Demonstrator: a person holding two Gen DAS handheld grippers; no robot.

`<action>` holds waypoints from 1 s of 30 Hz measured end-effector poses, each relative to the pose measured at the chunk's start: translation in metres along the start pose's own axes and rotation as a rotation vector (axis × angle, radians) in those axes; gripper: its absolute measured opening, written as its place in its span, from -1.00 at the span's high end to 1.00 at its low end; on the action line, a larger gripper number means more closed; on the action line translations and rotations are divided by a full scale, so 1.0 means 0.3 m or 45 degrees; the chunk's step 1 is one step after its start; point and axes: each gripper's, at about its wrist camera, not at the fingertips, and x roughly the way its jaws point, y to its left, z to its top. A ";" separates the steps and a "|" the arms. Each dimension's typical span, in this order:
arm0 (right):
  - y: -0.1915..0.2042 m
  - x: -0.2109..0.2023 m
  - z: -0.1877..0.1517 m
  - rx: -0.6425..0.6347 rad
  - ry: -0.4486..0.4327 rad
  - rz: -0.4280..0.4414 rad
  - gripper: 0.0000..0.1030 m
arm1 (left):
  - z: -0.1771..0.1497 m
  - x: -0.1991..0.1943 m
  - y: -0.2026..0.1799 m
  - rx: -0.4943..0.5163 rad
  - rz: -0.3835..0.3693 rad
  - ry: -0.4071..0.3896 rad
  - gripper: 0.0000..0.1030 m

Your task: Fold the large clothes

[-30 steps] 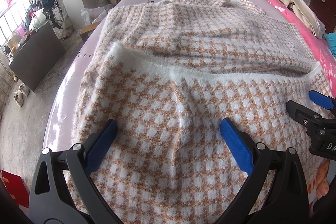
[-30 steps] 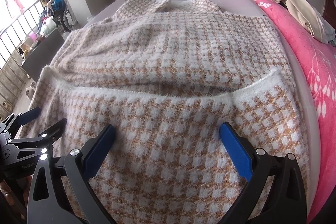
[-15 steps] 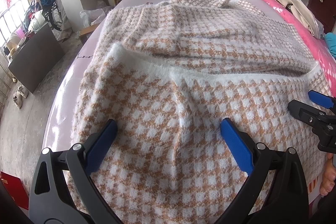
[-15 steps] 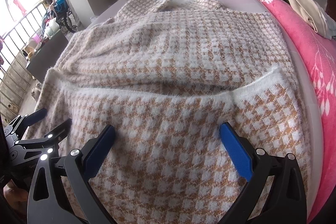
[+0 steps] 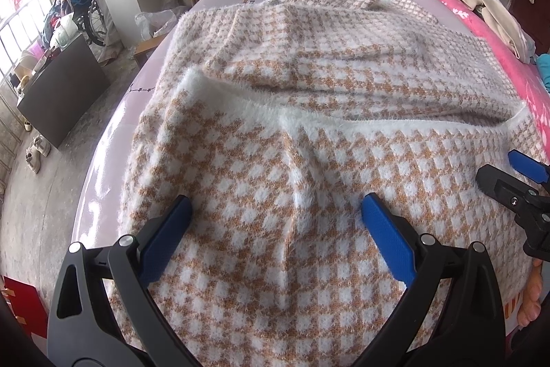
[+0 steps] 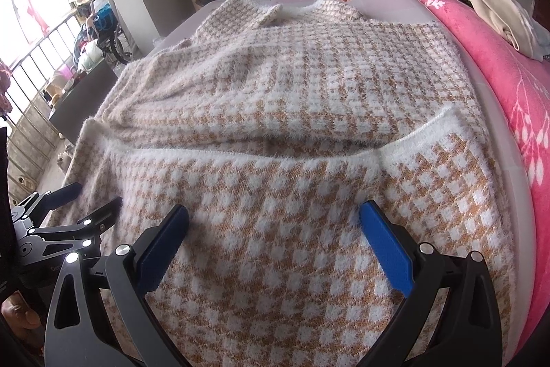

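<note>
Clearly the sweater (image 5: 309, 133), a fluffy tan-and-white checked knit, lies spread on the bed (image 6: 395, 2), its collar at the far end and its hem end folded up over the body, so that a white ribbed edge (image 5: 343, 122) runs across the middle in both views. Beside it along the right lies a pink blanket (image 6: 515, 98) with a heap of beige clothes (image 6: 488, 9) on top.

Both tools hover above the near, folded part. The left tool (image 5: 275, 236) has its blue pads spread wide with only knit showing between them, gripping nothing; the right tool (image 6: 271, 239) stands the same way, released. Each shows at the edge of the other's view, side by side over the cloth.

To my eye the first lengthwise fold is laid down and let go, so the task sits roughly midway. The fold looks uneven: a soft ridge runs down the middle of the near layer, and the white edge sags toward the right. The next move probably calls for smoothing that layer, or for pinching the two near corners and carrying them toward the collar for a second fold. Thick, fuzzy knit will likely bunch, so a deep bite on both layers seems wise.
</note>
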 end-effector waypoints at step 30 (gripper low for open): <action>0.015 -0.136 0.069 -0.118 -0.042 0.178 -0.88 | 0.209 -0.247 0.087 0.035 -0.005 -0.277 -0.87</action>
